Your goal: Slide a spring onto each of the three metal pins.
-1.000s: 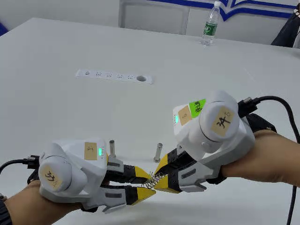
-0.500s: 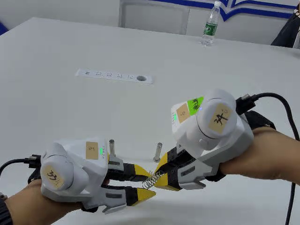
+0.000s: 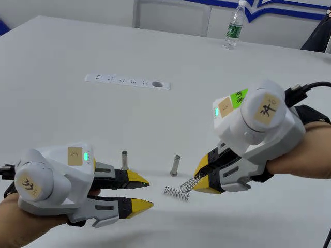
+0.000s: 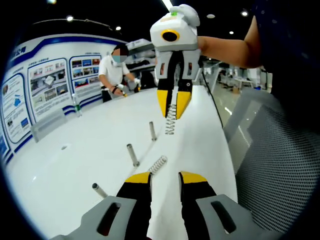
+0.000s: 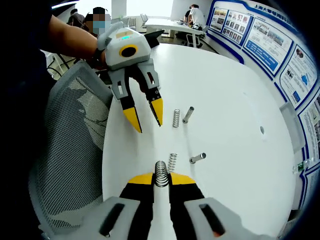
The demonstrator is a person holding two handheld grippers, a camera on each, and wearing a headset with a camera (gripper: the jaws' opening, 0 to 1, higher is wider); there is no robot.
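Head view | left tool (image 3: 149, 194) sticker (image 3: 28, 187) "33" | right tool (image 3: 200, 178) grips spring (image 3: 191, 182)

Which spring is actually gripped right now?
The silver coil spring hanging from the right gripper's yellow-tipped jaws; another spring lies loose on the white table.

The left gripper (image 3: 144, 193) carries a tan sticker (image 3: 28, 187) handwritten "33". The right gripper (image 3: 199, 179) bears another tan sticker (image 3: 267, 108), perhaps reading "34". Its green label (image 3: 239, 97) is illegible.

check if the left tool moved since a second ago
Yes: the left tool pulled back leftward, tips now farther from the pin beside the loose spring.
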